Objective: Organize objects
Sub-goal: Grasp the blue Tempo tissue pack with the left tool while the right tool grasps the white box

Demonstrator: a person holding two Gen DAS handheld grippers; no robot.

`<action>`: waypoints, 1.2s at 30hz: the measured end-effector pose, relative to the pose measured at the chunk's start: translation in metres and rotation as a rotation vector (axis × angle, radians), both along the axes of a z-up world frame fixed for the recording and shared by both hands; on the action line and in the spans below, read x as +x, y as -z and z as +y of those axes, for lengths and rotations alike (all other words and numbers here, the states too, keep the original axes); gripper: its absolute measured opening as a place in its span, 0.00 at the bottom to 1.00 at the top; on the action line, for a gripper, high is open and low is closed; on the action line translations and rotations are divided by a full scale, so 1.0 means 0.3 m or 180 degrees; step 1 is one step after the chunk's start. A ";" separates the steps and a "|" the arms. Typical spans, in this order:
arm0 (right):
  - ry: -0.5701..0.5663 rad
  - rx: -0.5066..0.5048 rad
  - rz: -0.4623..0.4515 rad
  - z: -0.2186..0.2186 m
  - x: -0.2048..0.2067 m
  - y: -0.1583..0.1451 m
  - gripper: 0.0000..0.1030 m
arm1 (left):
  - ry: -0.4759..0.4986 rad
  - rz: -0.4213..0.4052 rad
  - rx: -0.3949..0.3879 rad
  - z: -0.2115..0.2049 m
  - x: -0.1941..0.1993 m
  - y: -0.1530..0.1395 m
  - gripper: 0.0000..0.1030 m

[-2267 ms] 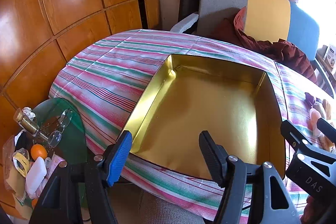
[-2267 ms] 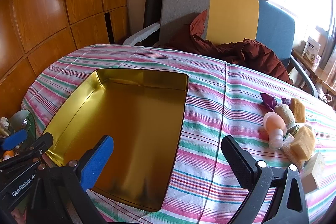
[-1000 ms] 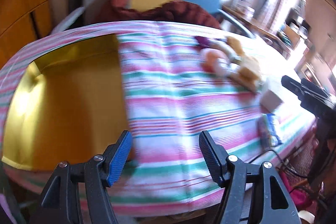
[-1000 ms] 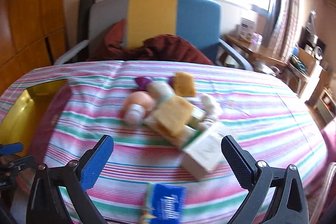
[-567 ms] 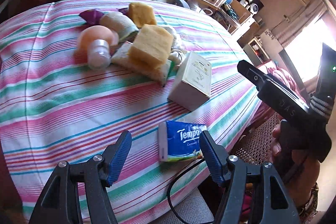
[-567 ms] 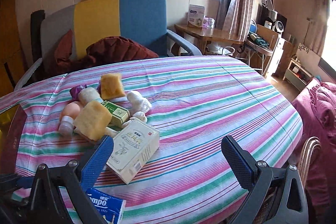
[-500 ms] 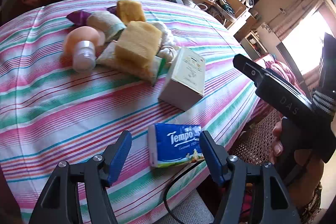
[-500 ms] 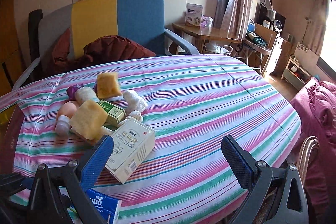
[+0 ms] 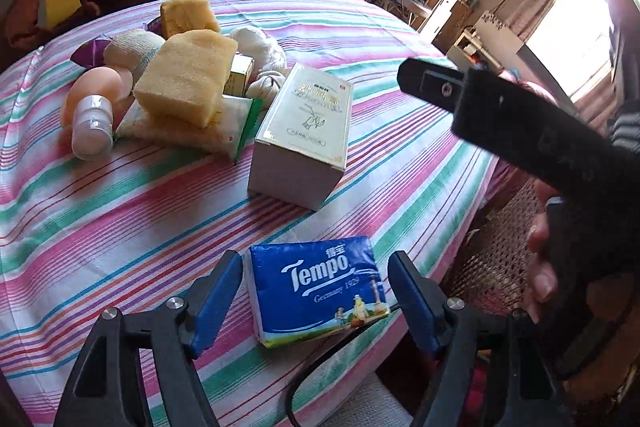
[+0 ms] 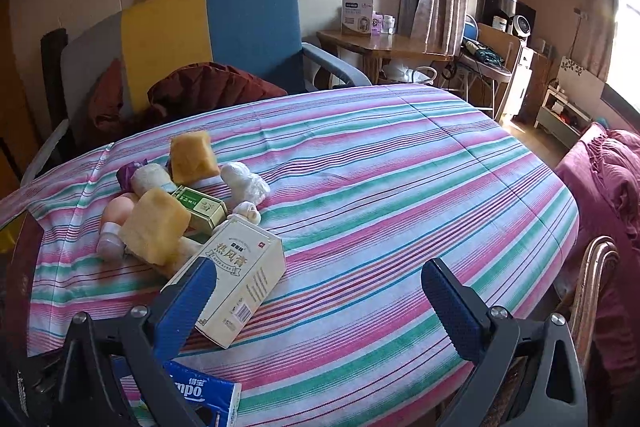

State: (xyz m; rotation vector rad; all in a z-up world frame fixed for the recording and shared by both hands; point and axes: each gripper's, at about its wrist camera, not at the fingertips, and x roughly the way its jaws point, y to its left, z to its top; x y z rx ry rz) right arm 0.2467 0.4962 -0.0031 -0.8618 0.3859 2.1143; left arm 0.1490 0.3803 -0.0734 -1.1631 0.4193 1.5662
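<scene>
Black left gripper (image 9: 316, 291), blue ribbed pads, silver screws

Blue tissue pack (image 9: 318, 289), yellow sponges (image 9: 186, 77), pink-green striped tablecloth (image 9: 120, 211)

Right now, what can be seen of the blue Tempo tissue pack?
The tissue pack is a soft, glossy blue plastic packet with white Tempo lettering and a small green-and-yellow picture at one corner. It lies flat, unopened as far as shows, near the striped tablecloth's front edge. The left gripper, open, straddles it, its fingers apparently not touching it.
</scene>
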 end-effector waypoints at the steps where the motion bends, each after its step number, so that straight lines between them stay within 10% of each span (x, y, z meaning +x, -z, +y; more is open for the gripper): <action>1: -0.0014 -0.0004 -0.0002 -0.002 -0.003 0.002 1.00 | 0.0030 0.0052 -0.0068 0.008 0.008 0.019 0.74; 11: -0.0101 -0.0039 -0.0062 -0.030 -0.029 0.038 1.00 | -0.0028 -0.0053 0.0230 -0.069 -0.060 0.049 0.57; 26: -0.0381 -0.0453 -0.0176 -0.089 -0.196 0.143 1.00 | -0.1209 -0.0015 0.0434 -0.354 -0.336 0.058 0.53; 36: -0.0151 -0.0656 -0.0272 -0.036 -0.225 0.201 0.93 | -0.0644 0.0612 0.0643 -0.321 -0.259 -0.065 0.74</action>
